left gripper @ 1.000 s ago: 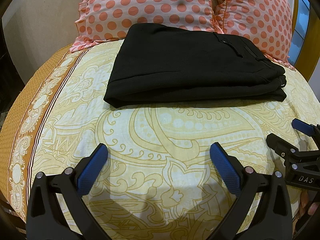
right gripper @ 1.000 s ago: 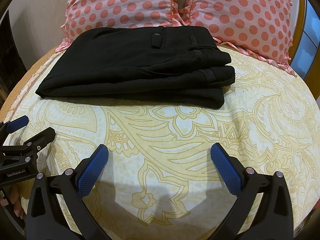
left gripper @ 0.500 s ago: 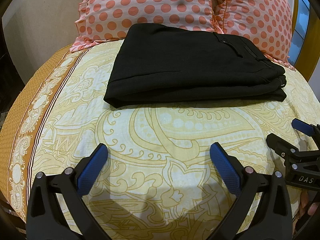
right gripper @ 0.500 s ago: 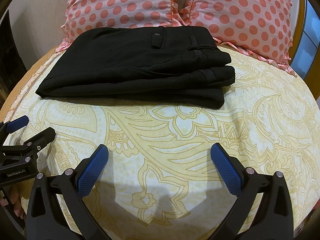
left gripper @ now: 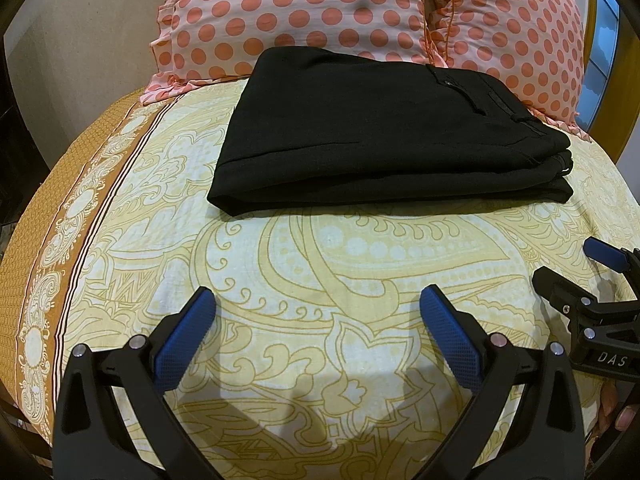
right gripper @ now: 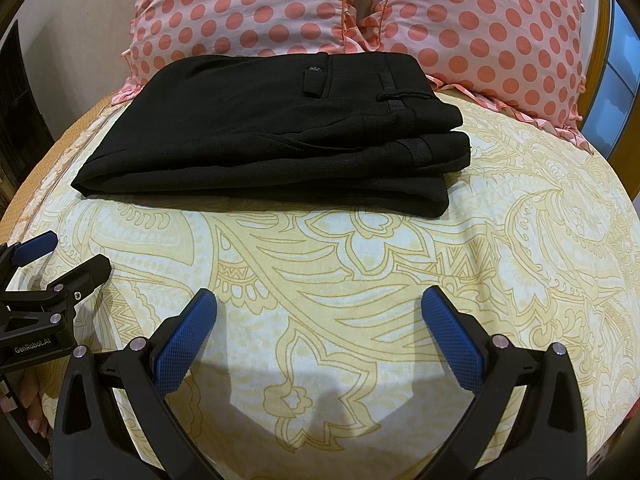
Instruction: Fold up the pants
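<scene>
1. Both claws are spread wide and hold nothing: the left gripper [left gripper: 318, 320] and the right gripper [right gripper: 320, 320], each a black two-finger clamp with blue textured pads, hover side by side over bare sheet at the near end of the bed.
2. Well apart from both, the black woven-fabric pants [left gripper: 376, 132] lie at the far end, already folded into a flat stacked rectangle whose far edge touches the pillows.
3. The waistband, belt loop and button sit at the stack's right end; the smooth folded edge is on the left.
4. Judging by the look, the cloth is light, soft and limp, so it will sag and slide open if lifted by one layer only.
5. A sound hold would pinch all layers together at the near corners, one claw at each end; the thicker waistband end gives the firmer bite.
6. The task appears nearly or fully done.
7. The surface is a cream and yellow paisley cotton bedsheet [right gripper: 360, 264] with an ochre border along the left side, soft and yielding underneath.
8. Two pink pillows with coral polka dots [right gripper: 280, 12] stand against the far end, with a plain pale wall [left gripper: 80, 40] at the far left.
</scene>
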